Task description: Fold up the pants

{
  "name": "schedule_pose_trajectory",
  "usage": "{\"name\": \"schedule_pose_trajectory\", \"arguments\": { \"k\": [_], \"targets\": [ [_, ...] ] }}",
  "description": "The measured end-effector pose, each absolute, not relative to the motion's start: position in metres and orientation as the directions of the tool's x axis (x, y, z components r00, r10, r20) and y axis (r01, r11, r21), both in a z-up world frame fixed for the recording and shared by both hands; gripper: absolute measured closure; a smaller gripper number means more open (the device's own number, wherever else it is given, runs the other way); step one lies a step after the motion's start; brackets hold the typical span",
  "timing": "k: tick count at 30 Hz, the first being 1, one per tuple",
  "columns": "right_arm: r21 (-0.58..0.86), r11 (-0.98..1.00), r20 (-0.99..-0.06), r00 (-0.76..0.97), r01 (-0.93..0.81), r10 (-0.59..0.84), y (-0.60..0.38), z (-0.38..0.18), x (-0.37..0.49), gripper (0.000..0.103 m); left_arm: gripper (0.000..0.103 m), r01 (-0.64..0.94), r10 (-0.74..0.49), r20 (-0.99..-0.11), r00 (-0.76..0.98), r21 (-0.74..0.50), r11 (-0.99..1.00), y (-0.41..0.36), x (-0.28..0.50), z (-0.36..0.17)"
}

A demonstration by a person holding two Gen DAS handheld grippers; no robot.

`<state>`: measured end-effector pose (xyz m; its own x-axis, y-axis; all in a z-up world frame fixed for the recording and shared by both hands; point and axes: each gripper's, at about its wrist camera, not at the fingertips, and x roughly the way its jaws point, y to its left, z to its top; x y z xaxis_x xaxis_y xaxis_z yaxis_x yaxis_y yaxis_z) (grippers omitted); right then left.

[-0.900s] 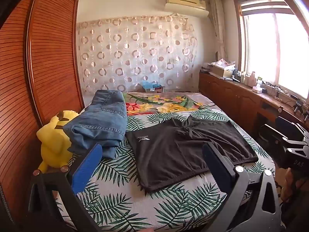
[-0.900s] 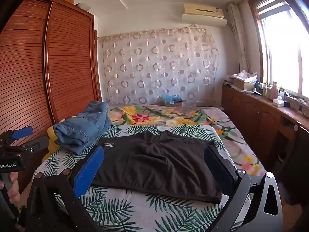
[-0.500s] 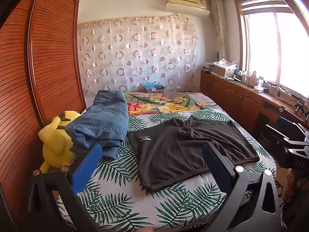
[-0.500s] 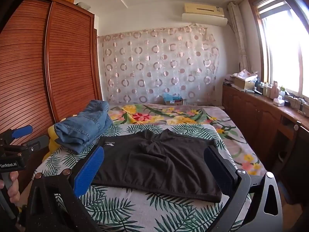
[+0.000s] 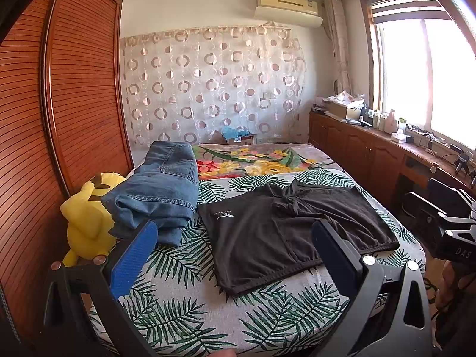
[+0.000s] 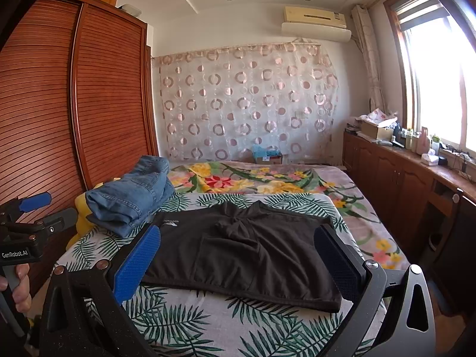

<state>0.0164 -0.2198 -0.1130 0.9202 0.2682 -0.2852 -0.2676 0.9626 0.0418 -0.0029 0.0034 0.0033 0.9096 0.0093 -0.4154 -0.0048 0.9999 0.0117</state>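
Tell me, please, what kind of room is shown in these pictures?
Most likely a bedroom in a home. A bed with a palm-leaf cover fills the middle, a tall wooden wardrobe stands beside it, and an air conditioner hangs above a curtain.

Readable text:
- "GenRobot.AI", white on black, on the body of the left hand-held gripper (image 6: 28, 208), seen at the left edge of the right wrist view.
- "DAS", pale letters on the black body of the right hand-held gripper (image 5: 440, 205), at the right edge of the left wrist view; the rest is cut off.
- Small white logo with a line of lettering on the black pants (image 5: 285, 232) near their left edge on the bed: too small to read.
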Motion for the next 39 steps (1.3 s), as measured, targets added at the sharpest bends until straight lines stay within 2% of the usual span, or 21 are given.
{"name": "schedule_pose_trajectory", "arguments": {
  "k": [39],
  "targets": [
    [0.041, 0.961, -0.266, 0.924, -0.273, 0.274, -0.22, -0.112, 0.014, 0.0, 0.0, 0.0, 0.008, -0.403, 0.915, 0.019, 1.0, 0.0, -0.009, 0.023]
  ]
}}
